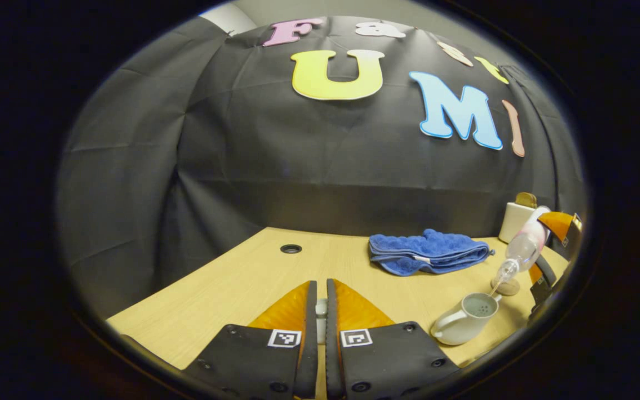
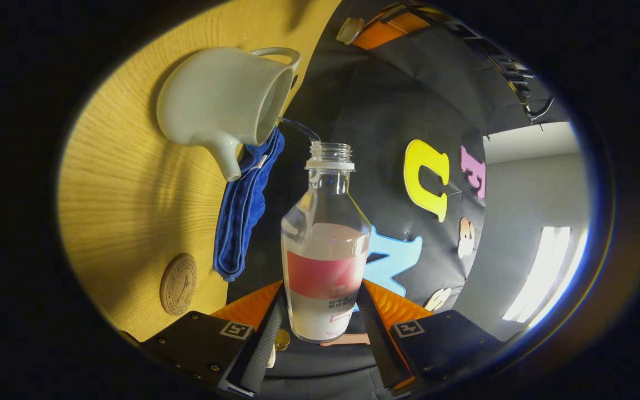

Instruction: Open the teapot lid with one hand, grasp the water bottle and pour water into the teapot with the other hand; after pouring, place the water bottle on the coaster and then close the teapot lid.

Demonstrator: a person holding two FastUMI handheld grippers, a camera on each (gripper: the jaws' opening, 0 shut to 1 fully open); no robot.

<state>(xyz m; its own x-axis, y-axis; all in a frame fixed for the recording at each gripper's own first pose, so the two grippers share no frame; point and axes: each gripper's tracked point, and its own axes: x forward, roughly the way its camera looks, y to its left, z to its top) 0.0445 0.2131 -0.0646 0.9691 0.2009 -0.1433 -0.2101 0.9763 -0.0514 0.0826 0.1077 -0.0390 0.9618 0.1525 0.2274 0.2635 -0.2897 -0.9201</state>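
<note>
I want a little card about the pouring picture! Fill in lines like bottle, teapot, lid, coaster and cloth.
bottle: water bottle tipped, held between the right gripper jaws, stream running into the pot
teapot: white teapot on the table, open at the top
lid: small pale thing pinched in the left gripper, probably the lid
coaster: round coaster, bare
cloth: blue cloth, folded

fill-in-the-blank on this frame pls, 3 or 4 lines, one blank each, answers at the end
1. The right gripper is shut on the water ____.
2. A thin stream of water runs from the bottle into the open ____.
3. The folded cloth lying on the table is ____ in colour.
4. The round coaster on the table has ____ on it.

Missing words: bottle; teapot; blue; nothing
</note>
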